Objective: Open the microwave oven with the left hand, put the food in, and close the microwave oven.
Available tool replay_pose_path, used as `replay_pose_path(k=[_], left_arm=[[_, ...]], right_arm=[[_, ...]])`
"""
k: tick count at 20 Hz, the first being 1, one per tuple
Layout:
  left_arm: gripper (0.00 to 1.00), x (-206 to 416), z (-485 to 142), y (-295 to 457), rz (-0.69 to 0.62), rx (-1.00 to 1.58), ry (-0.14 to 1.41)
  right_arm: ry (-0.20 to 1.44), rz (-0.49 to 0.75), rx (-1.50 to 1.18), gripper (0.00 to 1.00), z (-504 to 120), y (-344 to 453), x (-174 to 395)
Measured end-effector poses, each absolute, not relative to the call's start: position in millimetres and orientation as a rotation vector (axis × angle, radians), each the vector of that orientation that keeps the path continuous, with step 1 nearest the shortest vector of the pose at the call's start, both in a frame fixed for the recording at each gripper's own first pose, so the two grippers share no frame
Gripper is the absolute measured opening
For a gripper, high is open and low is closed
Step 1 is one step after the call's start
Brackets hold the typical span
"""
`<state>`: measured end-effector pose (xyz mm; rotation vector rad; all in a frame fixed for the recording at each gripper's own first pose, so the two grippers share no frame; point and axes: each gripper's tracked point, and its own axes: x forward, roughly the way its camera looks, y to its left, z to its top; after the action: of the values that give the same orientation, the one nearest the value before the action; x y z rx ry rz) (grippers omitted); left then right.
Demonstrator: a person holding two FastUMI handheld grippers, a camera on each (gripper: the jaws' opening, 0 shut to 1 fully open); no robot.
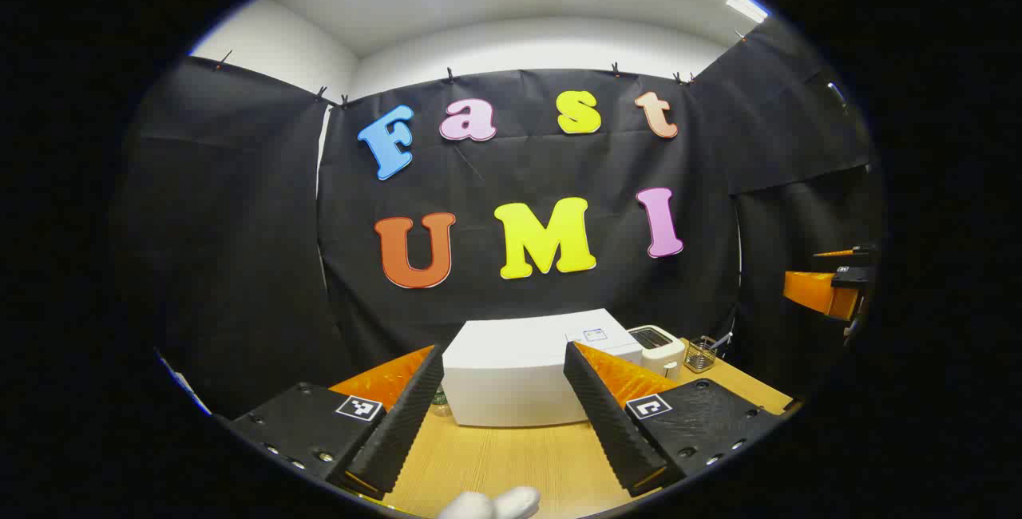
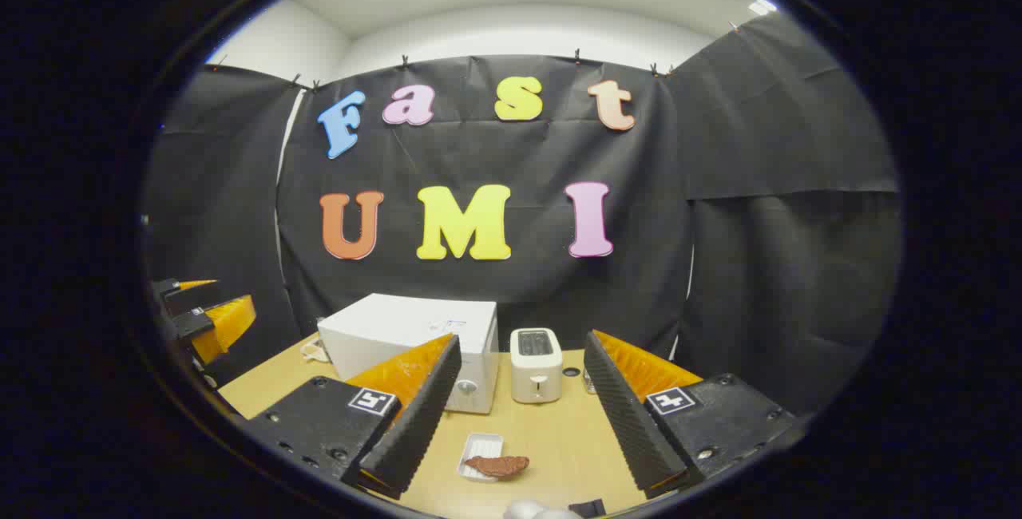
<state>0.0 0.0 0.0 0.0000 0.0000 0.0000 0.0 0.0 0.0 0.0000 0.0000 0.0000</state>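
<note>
**Two grippers poised before a closed microwave**

Two grippers hang above a wooden table (image 2: 559, 439), both with fingers spread wide and nothing between them. In the left gripper view, the left gripper (image 1: 503, 407) frames the white microwave oven (image 1: 527, 375), which stands well ahead between its two black ribbed fingers (image 1: 399, 423), apart from both. A small dark item sits at the microwave's lower left corner, too hidden to identify. To the right of the microwave stands a white toaster (image 1: 659, 347), and just beyond it a small wire holder (image 1: 701, 353). At the far right edge of that view the other gripper's orange and black parts appear against the black cloth. White rounded shapes (image 1: 491, 503) sit at the bottom edge; what they are cannot be told.

In the right gripper view, the left gripper (image 2: 204, 319) shows at the far left edge. The microwave oven (image 2: 411, 343) stands left of centre, door shut, partly masked by the left finger of the right gripper (image 2: 511, 415). The toaster (image 2: 535, 363) stands just beside it. The food (image 2: 499, 465), a brown piece, rests on a small white tray (image 2: 477, 451) on the table, low between the right gripper's fingers and near the left one, untouched, in front of the microwave.
</note>
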Motion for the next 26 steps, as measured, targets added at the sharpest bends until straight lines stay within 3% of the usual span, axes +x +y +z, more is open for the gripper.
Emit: replay_pose_path(k=[1, 13, 22, 26], left_arm=[[0.95, 2.2, -0.5, -0.8, 0.004, 0.005, 0.002], [0.95, 33.6, -20.5, -23.2, -0.013, 0.009, 0.007], [0.95, 94.4, -118.7, -119.8, -0.153, -0.008, 0.049], [0.95, 138.2, -161.9, -149.7, -0.155, -0.012, 0.093]], right_arm=[[0.000, 0.005, 0.003, 0.99, 0.8, -0.1, 3.0], [0.012, 0.021, 0.001, 0.99, 1.8, -8.7, 25.8], [0.063, -0.055, -0.007, 0.99, 5.6, -44.5, 28.8], [0.074, -0.095, -0.062, 0.99, 4.8, -52.9, 27.5]])
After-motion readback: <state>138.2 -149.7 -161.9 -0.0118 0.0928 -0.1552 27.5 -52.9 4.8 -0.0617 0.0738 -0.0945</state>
